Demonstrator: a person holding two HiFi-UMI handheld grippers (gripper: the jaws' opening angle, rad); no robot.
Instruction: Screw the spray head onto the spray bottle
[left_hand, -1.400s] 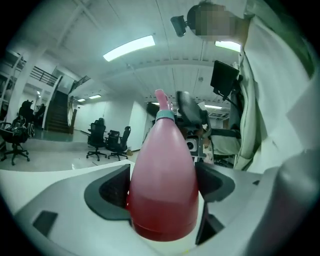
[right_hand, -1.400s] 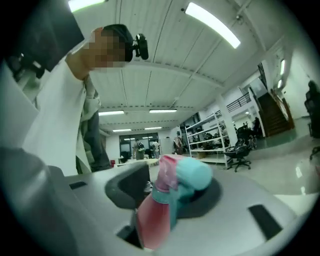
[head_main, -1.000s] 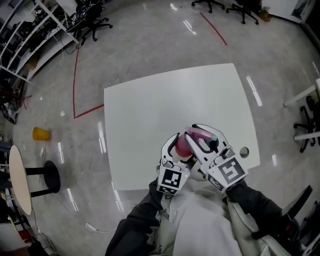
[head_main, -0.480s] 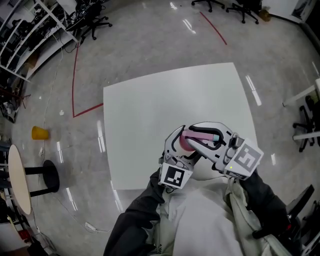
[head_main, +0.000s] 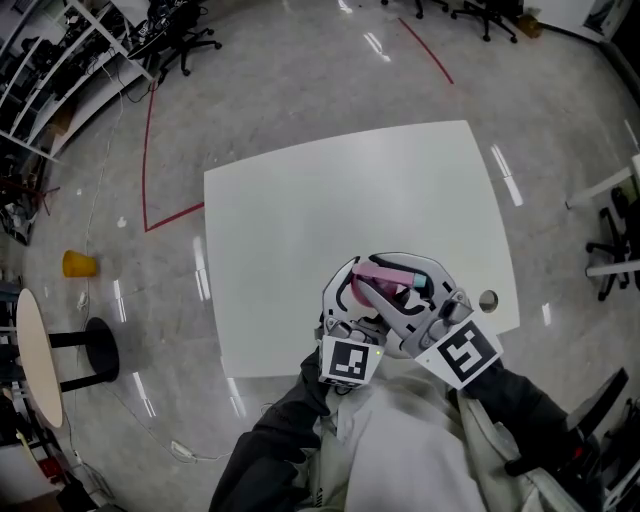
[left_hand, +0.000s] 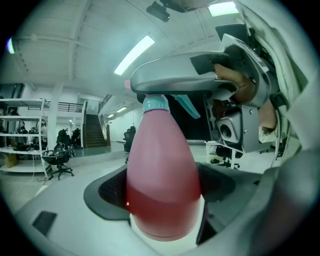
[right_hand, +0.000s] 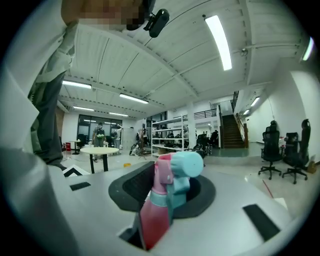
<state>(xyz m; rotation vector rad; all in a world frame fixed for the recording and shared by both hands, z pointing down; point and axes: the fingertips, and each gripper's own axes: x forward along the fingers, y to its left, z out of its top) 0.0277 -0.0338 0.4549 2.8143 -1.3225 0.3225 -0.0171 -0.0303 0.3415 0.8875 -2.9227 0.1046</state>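
The left gripper (left_hand: 160, 200) has its jaws closed on the wide lower body of the pink spray bottle (left_hand: 161, 160), the dark pads pressing its sides, with the bottle's neck pointing away from the camera. The right gripper (right_hand: 167, 200) has its jaws partly closed, clamped on the pink and teal spray head (right_hand: 176, 170), with the nozzle end rising out from between them. The head's teal collar (left_hand: 156, 103) sits on the bottle's neck; how far it is threaded down cannot be told. In the left gripper view one jaw of the right gripper reaches across just above that collar, and the teal trigger hangs beside it.

In the head view the two grippers are drawn close together, jaw tips meeting around the bottle. The bottle is held in the air over the near edge of the white bench (head_main: 300, 210), tilted with its base toward the left gripper and the spray head toward the right one. It does not touch the bench.

Beyond the bench lies a grey polished floor (head_main: 270, 90) marked with a red tape line (head_main: 148, 150). A small yellow thing (head_main: 80, 265) and a round table (head_main: 35, 360) stand to the left, and office chairs (head_main: 185, 40) stand far off.
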